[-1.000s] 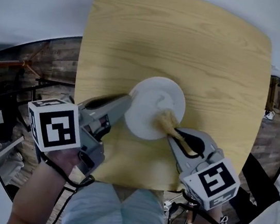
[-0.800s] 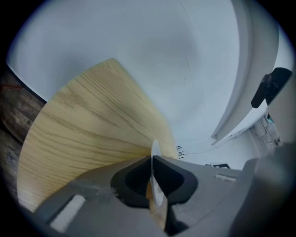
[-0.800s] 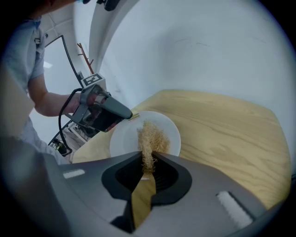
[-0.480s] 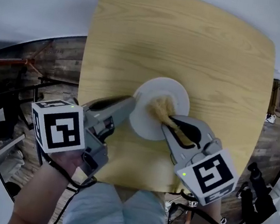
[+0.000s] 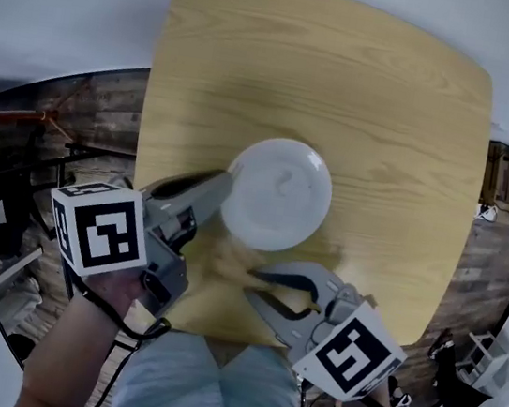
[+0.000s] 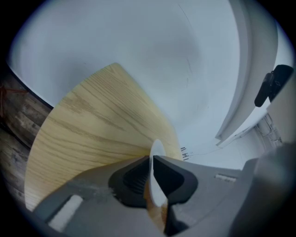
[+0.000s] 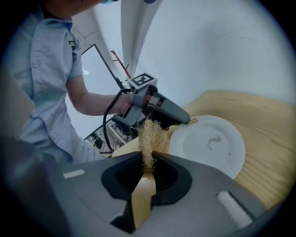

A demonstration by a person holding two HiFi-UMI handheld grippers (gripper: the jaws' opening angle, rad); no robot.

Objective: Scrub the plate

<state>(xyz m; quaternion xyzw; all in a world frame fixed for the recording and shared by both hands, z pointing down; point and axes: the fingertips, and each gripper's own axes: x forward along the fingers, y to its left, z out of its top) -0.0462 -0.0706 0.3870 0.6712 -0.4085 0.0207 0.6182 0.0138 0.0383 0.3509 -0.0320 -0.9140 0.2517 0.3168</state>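
Jaws of the left gripper (image 6: 151, 163) are pinched tight on the left rim of the white plate (image 5: 279, 197), seen edge-on between the pads in the left gripper view. Jaws of the right gripper (image 7: 149, 159) are clamped on a tan fibrous scrubber (image 7: 149, 135), whose frayed tuft sticks out past the fingertips. Near the plate's middle sits a small curled smear (image 7: 213, 141). Under the plate is a pale wooden table (image 5: 330, 76), with the dish towards the person's side of it. Left and right of the plate, beyond the tabletop, dark plank flooring (image 5: 107, 114) shows; beyond its far side the room is plain white. Both grippers slope downward, the left reaching in from the plate's left, the right held off the plate at its near side, its tip turned leftward across the person's pale blue shirt (image 5: 208, 390).
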